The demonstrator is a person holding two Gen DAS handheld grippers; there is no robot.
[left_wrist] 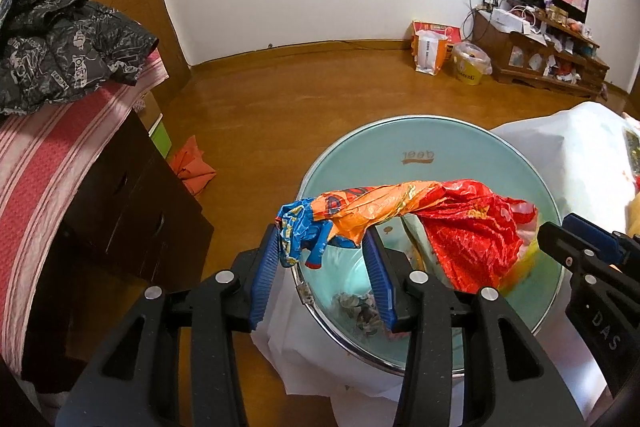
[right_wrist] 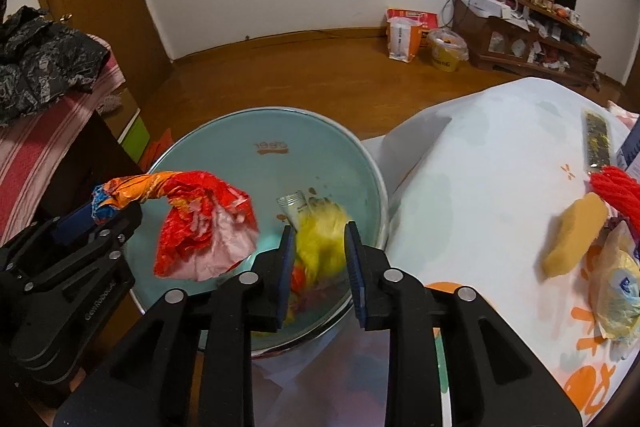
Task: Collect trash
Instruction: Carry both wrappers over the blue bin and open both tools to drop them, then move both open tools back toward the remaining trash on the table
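Observation:
A light-blue round trash bin (left_wrist: 432, 143) (right_wrist: 224, 131) stands on the floor beside a table. My left gripper (left_wrist: 324, 251) (right_wrist: 96, 215) is open over the bin's near rim, with a crumpled orange, red and blue wrapper (left_wrist: 420, 211) (right_wrist: 200, 223) draped across its fingertips and hanging over the bin. My right gripper (right_wrist: 318, 247) (left_wrist: 580, 239) is open above the bin, and a blurred yellow piece of trash (right_wrist: 320, 239) is between and just beyond its fingers, over the bin. Scraps lie at the bin's bottom (left_wrist: 360, 307).
A table with a white, orange-patterned cloth (right_wrist: 480, 187) is right of the bin, holding a yellow sponge (right_wrist: 576, 235), a red bundle (right_wrist: 612, 187) and a plastic bag (right_wrist: 616, 287). A dark cabinet with a pink cloth (left_wrist: 60, 163) is on the left. An orange scrap (left_wrist: 192, 167) lies on the floor.

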